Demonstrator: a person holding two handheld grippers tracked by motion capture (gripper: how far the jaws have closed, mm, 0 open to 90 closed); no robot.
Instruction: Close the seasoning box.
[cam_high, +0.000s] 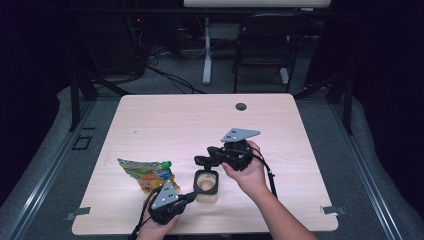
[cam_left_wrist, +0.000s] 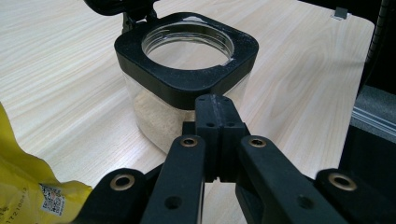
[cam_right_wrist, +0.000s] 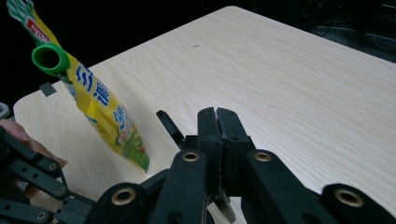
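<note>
Both grippers are seen at the near half of the table (cam_high: 150, 115) in the high view: the left gripper (cam_high: 191, 197) is held low at about seven o'clock of the jar (cam_high: 206, 186), and the right gripper (cam_high: 201, 161) is held above the jar's far rim at about twelve o'clock. In the left gripper view the two black jaws are seen pressed flat together with nothing between them, their tips resting against or just short of the jar's black square collar (cam_left_wrist: 187, 70); contact cannot be told for certain. In the right gripper view the jaws are likewise pressed together, and a thin dark piece is seen beside them, though whether anything is pinched cannot be told. The jar stands upright near the front edge, lidless, with a pale powder or grain low inside its clear wall. A yellow snack pouch (cam_high: 146, 174) with a green cap (cam_right_wrist: 49, 59) lies just beside the jar at about nine o'clock. The step in hand is judged to be steadying the jar while its mouth is worked from above. For this to be done well, the left jaws should be kept level against the collar so the jar is not tipped, the right gripper should be brought straight down over the round opening, and the pouch should be left undisturbed.
</note>
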